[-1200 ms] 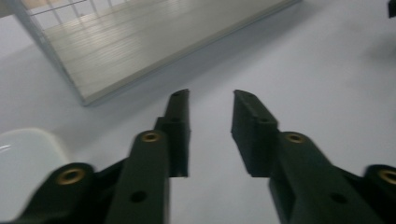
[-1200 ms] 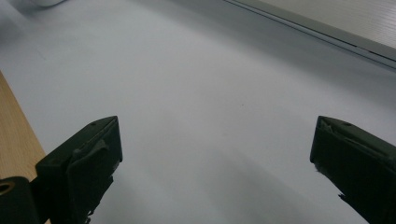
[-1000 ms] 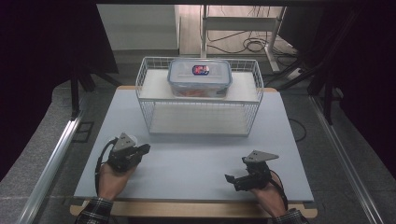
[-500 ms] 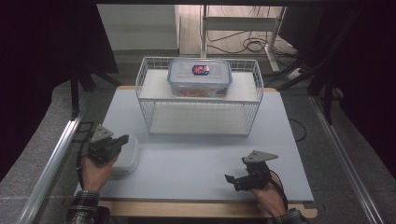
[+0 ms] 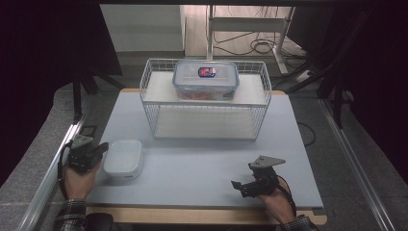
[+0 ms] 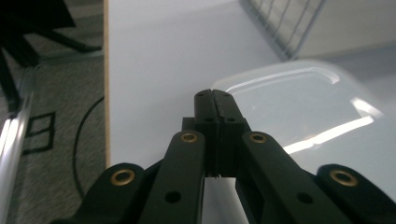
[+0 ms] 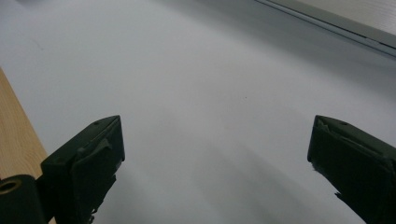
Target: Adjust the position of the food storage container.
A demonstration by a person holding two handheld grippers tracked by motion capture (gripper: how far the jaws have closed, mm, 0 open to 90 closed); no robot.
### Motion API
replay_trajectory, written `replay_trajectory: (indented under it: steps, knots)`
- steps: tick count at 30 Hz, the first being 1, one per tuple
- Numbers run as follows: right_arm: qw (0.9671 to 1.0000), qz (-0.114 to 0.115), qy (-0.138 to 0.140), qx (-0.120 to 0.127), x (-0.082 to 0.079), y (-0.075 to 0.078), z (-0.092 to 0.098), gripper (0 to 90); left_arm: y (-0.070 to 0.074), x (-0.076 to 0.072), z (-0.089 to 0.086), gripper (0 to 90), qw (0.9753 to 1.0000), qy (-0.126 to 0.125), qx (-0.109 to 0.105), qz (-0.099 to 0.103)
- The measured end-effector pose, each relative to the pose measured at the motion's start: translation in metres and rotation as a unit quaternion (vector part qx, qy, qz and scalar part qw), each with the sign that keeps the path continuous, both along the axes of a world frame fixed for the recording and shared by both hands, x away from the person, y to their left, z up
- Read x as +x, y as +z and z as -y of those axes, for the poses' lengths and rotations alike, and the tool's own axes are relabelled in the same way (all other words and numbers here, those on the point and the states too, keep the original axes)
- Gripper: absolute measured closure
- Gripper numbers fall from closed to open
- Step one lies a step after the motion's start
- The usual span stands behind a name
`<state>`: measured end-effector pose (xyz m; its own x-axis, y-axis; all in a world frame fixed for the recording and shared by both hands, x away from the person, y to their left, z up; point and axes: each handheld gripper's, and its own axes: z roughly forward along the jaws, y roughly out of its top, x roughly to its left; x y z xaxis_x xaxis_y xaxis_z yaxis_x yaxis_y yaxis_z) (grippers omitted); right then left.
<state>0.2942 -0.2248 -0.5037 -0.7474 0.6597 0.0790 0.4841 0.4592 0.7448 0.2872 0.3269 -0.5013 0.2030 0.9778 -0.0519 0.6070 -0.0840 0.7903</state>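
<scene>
At the bench's (image 5: 202, 163) left edge, the left claw (image 6: 215, 100) sits pressed together, just beside a white lidded tub (image 5: 123, 158). The right claw (image 7: 212, 158) rests spread wide over bare bench near the front right.

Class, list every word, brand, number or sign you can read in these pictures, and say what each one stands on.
Red and blue sticker on the lid of the clear box on top of the wire rack: there is print, but too small and blurred to read.
White box by the left tongs: no text seen.
Right tongs, table: no text seen.
So nothing can be read.
</scene>
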Motion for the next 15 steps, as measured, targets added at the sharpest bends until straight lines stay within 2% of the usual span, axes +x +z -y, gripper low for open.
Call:
replay_trajectory:
  steps: [5, 6, 7, 10, 15]
  knots:
    - [1.0000, 0.000, 0.001, -0.002, -0.001, 0.000, -0.001, 4.1, -0.007, -0.002, -0.005, 90.0, 0.9998, 0.012, 0.012, -0.014]
    - [1.0000, 0.000, 0.001, -0.002, -0.001, 0.000, 0.000, 4.1, -0.011, -0.004, -0.008, 90.0, 0.9996, 0.012, 0.005, -0.025]
    - [1.0000, 0.000, 0.001, -0.002, -0.001, 0.000, 0.000, 4.1, -0.011, -0.004, -0.008, 90.0, 0.9996, 0.012, 0.005, -0.025]
    - [1.0000, -0.002, 0.001, -0.004, 0.000, 0.000, 0.000, 4.3, -0.015, -0.006, -0.005, 90.0, 0.9992, 0.008, 0.006, -0.038]
    - [1.0000, -0.002, 0.003, -0.006, -0.001, -0.001, -0.001, 4.4, -0.016, -0.008, 0.004, 90.0, 0.9990, -0.007, -0.003, -0.043]
